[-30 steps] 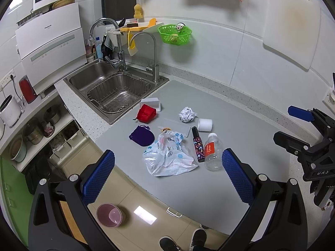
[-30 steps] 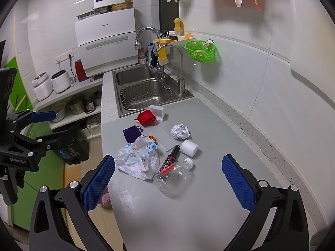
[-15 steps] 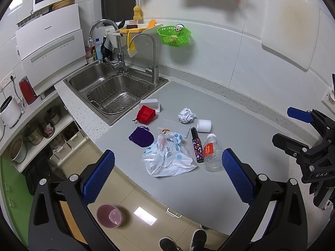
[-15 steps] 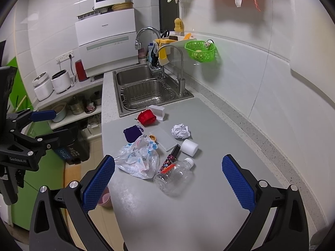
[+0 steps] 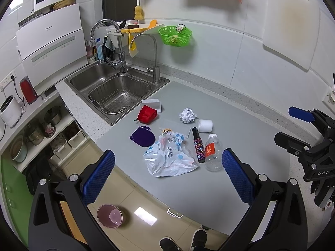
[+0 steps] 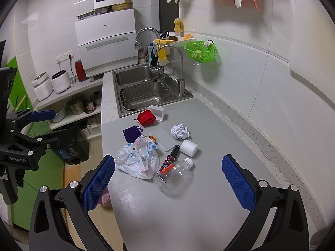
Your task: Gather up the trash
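Note:
Trash lies on the grey counter: a crumpled plastic bag, an empty clear bottle, a patterned dark tube, a crumpled paper ball, a white paper roll, a purple pouch and a red pouch. My left gripper is open and empty, above the counter's front edge. My right gripper is open and empty, near the bottle.
A steel sink with a wire rack is at the counter's far left. A white box and a flat white lid lie among the trash. A pink bin stands on the floor below the counter. Shelves with pots are left.
Both views have shifted only slightly. Both grippers stay open and nothing on the counter has moved.

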The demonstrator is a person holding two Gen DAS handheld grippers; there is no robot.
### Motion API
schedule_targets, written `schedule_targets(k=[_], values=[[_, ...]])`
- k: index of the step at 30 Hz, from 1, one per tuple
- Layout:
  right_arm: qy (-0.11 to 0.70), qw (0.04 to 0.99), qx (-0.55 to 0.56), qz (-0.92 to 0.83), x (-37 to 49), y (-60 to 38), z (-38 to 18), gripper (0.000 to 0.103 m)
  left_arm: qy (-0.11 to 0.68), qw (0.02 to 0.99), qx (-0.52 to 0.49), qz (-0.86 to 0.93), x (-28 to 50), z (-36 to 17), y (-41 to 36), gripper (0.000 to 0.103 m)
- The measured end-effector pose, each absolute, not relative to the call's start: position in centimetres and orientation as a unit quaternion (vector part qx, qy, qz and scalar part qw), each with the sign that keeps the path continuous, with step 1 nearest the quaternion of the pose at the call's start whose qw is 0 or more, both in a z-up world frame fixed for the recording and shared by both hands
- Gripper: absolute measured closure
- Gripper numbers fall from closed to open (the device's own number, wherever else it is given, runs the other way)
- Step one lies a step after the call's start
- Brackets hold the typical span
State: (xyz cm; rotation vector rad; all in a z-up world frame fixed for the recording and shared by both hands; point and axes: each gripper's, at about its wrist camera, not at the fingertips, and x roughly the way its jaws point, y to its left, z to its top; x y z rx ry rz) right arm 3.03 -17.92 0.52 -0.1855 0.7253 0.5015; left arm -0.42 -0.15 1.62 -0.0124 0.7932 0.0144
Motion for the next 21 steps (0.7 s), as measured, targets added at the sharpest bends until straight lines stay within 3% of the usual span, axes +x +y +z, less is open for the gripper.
schedule_targets(k=[21], values=[[0.350,0.900,-0.090,0.243,2.96,-17.98,0.49,0.005,0.383,0.924,-0.006,0.005,-0.87,1.05,0.31,0.003]])
